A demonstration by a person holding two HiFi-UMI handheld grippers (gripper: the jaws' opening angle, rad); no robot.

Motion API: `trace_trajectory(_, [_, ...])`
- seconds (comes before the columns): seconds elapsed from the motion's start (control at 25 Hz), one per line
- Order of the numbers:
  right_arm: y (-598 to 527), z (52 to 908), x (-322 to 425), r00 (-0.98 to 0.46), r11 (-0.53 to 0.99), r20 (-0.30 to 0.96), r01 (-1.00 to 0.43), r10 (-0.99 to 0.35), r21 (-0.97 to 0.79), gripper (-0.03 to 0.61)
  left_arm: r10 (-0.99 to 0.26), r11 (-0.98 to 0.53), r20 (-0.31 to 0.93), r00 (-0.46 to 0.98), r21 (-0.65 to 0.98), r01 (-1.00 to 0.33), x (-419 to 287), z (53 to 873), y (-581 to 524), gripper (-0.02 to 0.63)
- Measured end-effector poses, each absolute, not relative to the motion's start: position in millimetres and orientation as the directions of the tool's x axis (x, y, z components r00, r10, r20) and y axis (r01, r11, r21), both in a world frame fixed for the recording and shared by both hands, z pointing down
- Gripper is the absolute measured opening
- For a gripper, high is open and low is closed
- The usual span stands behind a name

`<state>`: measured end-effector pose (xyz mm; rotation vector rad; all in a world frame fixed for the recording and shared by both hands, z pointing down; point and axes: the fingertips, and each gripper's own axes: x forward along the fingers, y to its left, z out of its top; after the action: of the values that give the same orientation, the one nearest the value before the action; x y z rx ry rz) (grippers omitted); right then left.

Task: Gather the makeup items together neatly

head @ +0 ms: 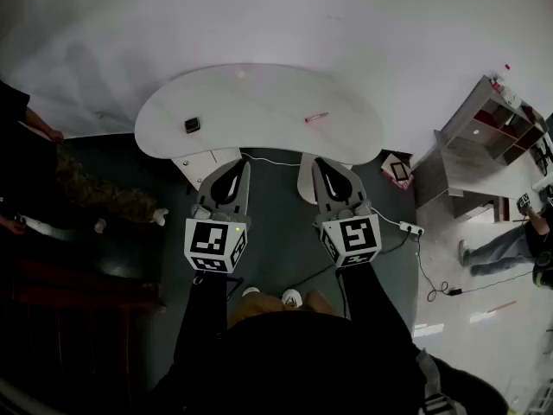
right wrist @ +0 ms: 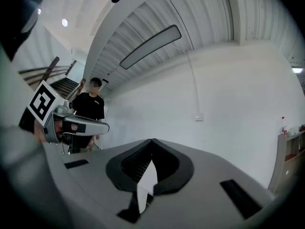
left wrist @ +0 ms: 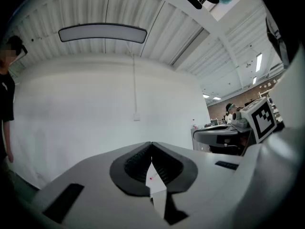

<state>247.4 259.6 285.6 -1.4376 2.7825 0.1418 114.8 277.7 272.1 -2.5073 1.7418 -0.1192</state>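
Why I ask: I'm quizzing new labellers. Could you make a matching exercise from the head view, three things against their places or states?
Things:
1. black square item
2. pink stick
3. left hand-held gripper

Places or states:
A. jaws shut, nothing between them, held short of the table
B. on the table's right part
C. on the table's left part

Pairs: 1-C, 2-B, 3-A

White wall, dark floor, shelving

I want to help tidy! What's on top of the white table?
A small black square item and a pink stick lie apart on the table. Nothing covers the tabletop.
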Motion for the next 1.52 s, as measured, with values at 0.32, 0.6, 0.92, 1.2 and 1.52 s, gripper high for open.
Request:
trace_trajectory(0.32, [256,284,246,-0.6,0.598,-0.065,-0.8,-0.797,0.056,0.028,-0.935,-0.354,0.018,0.355,-0.118,-0.928,119,272,274,0.017])
trace_trajectory(0.6, [256,288,246,-0.615,0.612,-0.059,-0.789,-0.787,0.055,0.028,-0.935,-0.353,0.021,0.353,-0.124,-0.927,123,273,272,0.017])
trace_trajectory(0.92, [253,288,253,-0.615,0.614,-0.066,-0.788,-0.786,0.046,0.028,-0.936,-0.352,0.022,0.352,-0.128,-0.927,131,273,269,0.017])
trace_trajectory(1.2, [252,289,249,-0.623,0.622,-0.072,-0.782,-0.779,0.04,0.028,-0.937,-0.349,0.024,0.349,-0.132,-0.928,130,275,270,0.017])
trace_trajectory(1.52, [249,289,233,-0.638,0.639,-0.074,-0.769,-0.766,0.015,0.028,-0.943,-0.333,0.042,0.331,-0.13,-0.934,117,280,272,0.017])
